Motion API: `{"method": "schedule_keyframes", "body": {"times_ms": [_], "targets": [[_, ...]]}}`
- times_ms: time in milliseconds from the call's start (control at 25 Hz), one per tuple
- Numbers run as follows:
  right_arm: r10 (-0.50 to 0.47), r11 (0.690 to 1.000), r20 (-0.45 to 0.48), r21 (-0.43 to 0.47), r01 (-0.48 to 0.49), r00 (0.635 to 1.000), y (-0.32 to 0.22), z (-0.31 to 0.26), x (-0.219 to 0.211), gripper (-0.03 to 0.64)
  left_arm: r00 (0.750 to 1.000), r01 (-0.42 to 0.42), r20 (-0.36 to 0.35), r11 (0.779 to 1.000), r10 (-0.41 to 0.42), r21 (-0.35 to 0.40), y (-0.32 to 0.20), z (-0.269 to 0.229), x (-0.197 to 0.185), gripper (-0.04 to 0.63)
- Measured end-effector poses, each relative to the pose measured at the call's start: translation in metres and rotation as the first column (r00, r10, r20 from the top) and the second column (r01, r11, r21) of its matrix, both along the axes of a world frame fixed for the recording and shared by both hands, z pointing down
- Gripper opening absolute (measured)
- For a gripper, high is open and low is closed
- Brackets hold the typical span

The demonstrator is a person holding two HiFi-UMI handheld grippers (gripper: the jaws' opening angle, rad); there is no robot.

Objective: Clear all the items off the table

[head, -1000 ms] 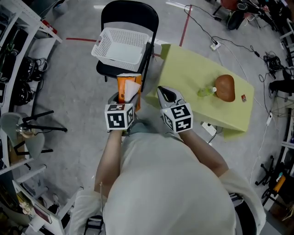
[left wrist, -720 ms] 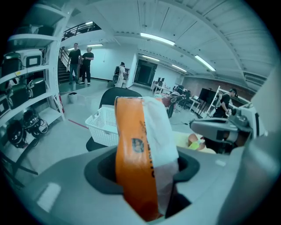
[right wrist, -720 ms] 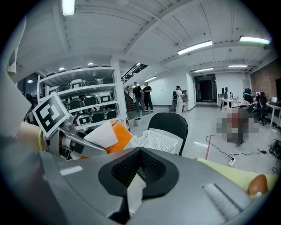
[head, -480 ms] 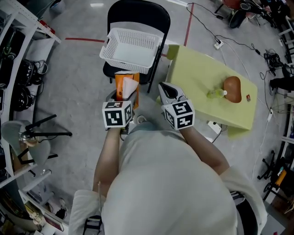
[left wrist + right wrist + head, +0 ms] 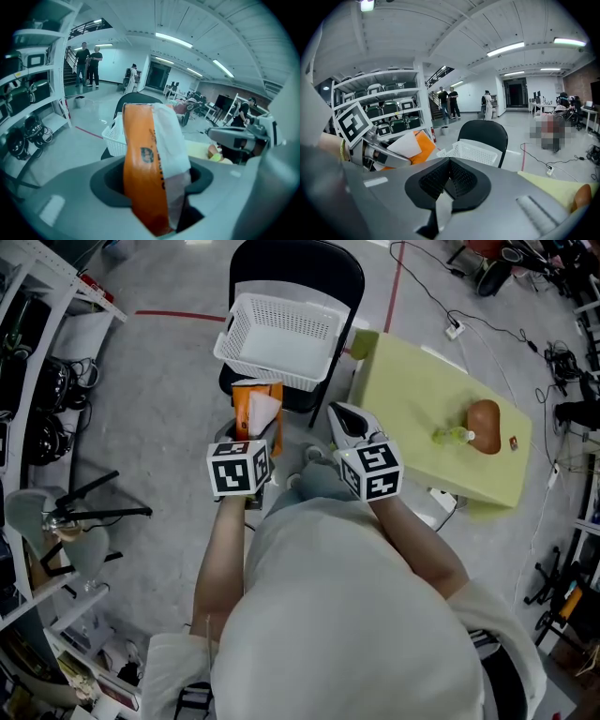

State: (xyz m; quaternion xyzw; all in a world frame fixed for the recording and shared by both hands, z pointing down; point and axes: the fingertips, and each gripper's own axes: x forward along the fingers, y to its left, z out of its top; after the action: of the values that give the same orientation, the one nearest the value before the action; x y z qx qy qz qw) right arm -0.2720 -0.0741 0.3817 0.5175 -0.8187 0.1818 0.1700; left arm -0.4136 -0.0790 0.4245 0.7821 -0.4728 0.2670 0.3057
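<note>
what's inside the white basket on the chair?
Head view: the white basket shows only its bare white floor. The orange pack is in the left claw, short of it. In both gripper views the basket's wall hides its inside.

A black folding chair (image 5: 302,261) stood at the top centre of the head view, on a grey floor (image 5: 159,409). One red tape line (image 5: 178,314) crossed the floor at upper left, and a second (image 5: 401,273) ran at upper right. White shelving (image 5: 33,310) lined the left edge, with a black stand (image 5: 94,513) (perhaps a tripod) below it. A white power strip (image 5: 456,330) lay at upper right, and black cables (image 5: 560,360) tangled at the right edge. In the left gripper view, two people (image 5: 89,61) stood by a staircase (image 5: 71,65) at upper left, under long ceiling lights (image 5: 173,40).
</note>
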Motion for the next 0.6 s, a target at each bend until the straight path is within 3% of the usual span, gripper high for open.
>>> {"method": "schedule_keyframes", "body": {"times_ms": [600], "targets": [[-0.033, 0.999, 0.047, 0.003, 0.033, 0.998, -0.110, 0.009, -0.012, -0.002, 0.999, 0.037, 0.023, 0.999, -0.037, -0.013, -0.098, 0.012, -0.007, 0.272]]}}
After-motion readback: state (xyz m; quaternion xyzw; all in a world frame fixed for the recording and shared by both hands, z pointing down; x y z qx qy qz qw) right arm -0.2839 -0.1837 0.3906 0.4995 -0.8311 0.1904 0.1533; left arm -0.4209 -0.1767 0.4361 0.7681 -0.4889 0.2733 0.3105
